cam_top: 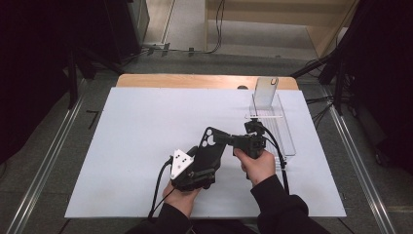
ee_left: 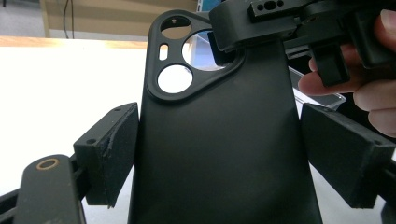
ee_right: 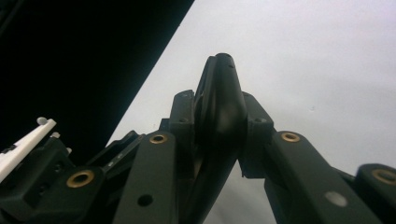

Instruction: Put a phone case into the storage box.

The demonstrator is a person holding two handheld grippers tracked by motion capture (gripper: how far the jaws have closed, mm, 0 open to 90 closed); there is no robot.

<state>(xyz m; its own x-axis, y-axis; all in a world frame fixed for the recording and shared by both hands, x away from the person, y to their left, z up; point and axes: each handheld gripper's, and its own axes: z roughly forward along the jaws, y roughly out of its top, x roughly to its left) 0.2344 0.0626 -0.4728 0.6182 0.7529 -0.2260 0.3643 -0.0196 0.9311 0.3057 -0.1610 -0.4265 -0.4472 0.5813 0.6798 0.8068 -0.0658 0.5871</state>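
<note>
Two grippers share one black phone case [cam_top: 210,146], which hangs above the middle of the white table [cam_top: 126,146], its camera-cutout end pointing away from the person. In the left gripper view the case [ee_left: 219,140] stands between the two pads [ee_left: 109,151]: the left pad touches its edge, while the right pad looks just short of the other edge, so whether the left gripper [cam_top: 195,173] truly clamps it I cannot tell. The right gripper [cam_top: 229,139] comes in from the right and pinches the top corner by the camera ring, and in the right gripper view its pads [ee_right: 254,126] sit narrow against both faces of the case [ee_right: 219,112], seen edge-on. The step in hand looks like a handover or a two-handed reorienting of the case in the air. The next move probably calls for one gripper to let go only once the other has a firm hold, since the corner pinch is small and the case could swing or slip. Beyond the right hand [cam_top: 258,165] a clear acrylic stand [cam_top: 272,122] waits near the table's far right, well apart from the case
</note>
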